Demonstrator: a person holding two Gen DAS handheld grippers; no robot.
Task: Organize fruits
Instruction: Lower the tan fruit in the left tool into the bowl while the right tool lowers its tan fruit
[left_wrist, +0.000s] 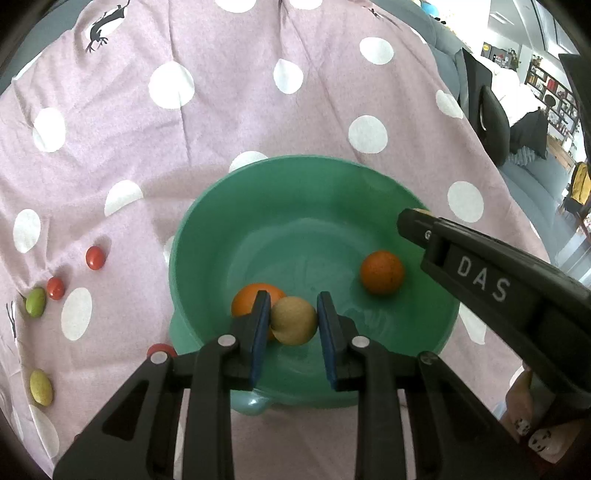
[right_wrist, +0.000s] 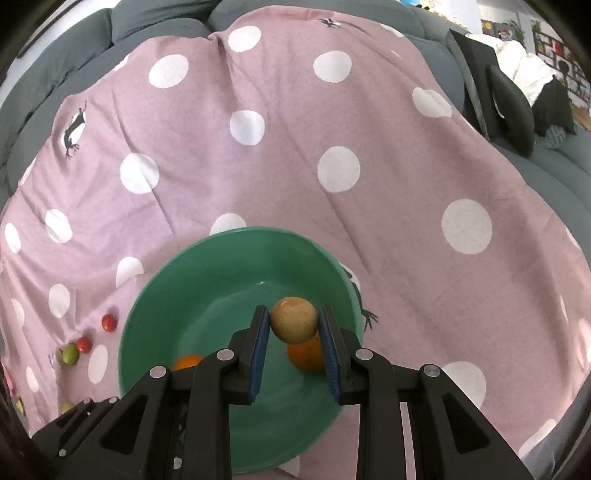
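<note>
White letters "DAS" stood on the black body of the right gripper (left_wrist: 413, 221), no other text was legible

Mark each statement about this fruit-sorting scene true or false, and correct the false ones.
1. The left gripper and the right gripper each grip a tan fruit. True.
2. The green bowl is empty. False: two orange fruits lie in it.
3. Small red fruits and small green fruits lie on the cloth beside the bowl. True.
4. The cloth is plain blue. False: it is pink with white dots.
</note>
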